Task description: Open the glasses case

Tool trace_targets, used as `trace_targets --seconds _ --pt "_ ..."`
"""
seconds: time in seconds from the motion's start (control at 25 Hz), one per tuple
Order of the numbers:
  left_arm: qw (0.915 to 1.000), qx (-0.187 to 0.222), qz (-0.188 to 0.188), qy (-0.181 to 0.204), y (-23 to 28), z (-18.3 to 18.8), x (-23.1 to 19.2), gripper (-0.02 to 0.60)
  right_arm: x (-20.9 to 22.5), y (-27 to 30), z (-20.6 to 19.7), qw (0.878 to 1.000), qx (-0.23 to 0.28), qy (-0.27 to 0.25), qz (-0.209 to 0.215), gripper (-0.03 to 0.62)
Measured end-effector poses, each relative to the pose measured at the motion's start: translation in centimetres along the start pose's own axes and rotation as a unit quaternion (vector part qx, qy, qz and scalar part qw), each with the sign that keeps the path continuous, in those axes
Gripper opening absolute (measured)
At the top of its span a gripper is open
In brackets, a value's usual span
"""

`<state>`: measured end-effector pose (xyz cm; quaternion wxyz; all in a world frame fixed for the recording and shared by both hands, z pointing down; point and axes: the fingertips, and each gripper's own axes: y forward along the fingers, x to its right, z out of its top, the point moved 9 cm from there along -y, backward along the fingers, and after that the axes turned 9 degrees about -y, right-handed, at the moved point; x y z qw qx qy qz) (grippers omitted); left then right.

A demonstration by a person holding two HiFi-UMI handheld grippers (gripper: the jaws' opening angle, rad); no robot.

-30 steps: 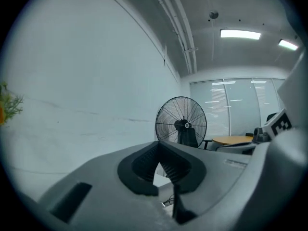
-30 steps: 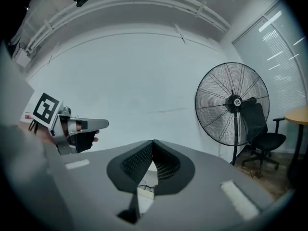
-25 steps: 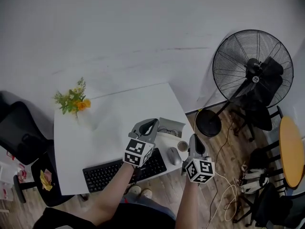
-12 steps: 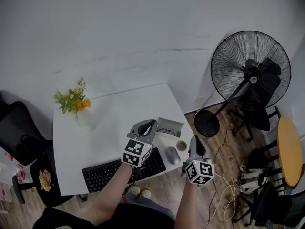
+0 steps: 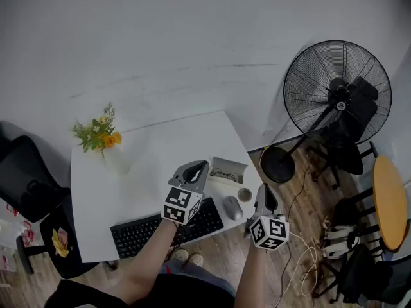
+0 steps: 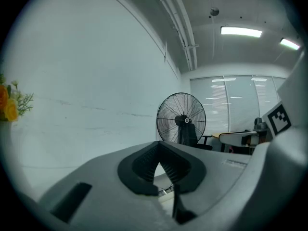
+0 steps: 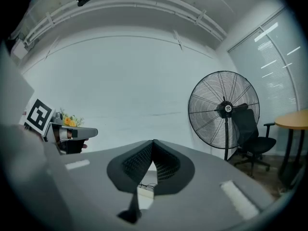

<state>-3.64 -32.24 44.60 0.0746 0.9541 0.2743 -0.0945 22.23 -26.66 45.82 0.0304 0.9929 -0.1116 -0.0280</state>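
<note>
The glasses case (image 5: 228, 170) lies near the right edge of the white table (image 5: 154, 172). Its grey lid stands raised, and a pair of glasses (image 5: 221, 175) shows in front of it. My left gripper (image 5: 203, 165) hovers just left of the case, shut with nothing in its jaws; in the left gripper view (image 6: 160, 150) the pads meet. My right gripper (image 5: 264, 190) is off the table's right edge, near the case's front right, and is also shut and empty (image 7: 153, 147). In the right gripper view the glasses (image 7: 144, 186) peek out below the closed pads.
A black keyboard (image 5: 148, 231), a grey mouse (image 5: 234, 208) and a small round object (image 5: 244, 194) sit along the table's front. A vase of flowers (image 5: 99, 135) stands at the far left. A big floor fan (image 5: 338, 101), a black chair (image 5: 26, 178) and a round wooden table (image 5: 393, 204) surround it.
</note>
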Motion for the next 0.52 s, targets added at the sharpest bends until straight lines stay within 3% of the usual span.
trace_targets --seconds 0.52 --pt "0.9999 -0.007 -0.015 0.000 0.84 -0.04 0.30 0.008 0.63 -0.29 0.01 1.000 -0.002 0.005 -0.012 0.011"
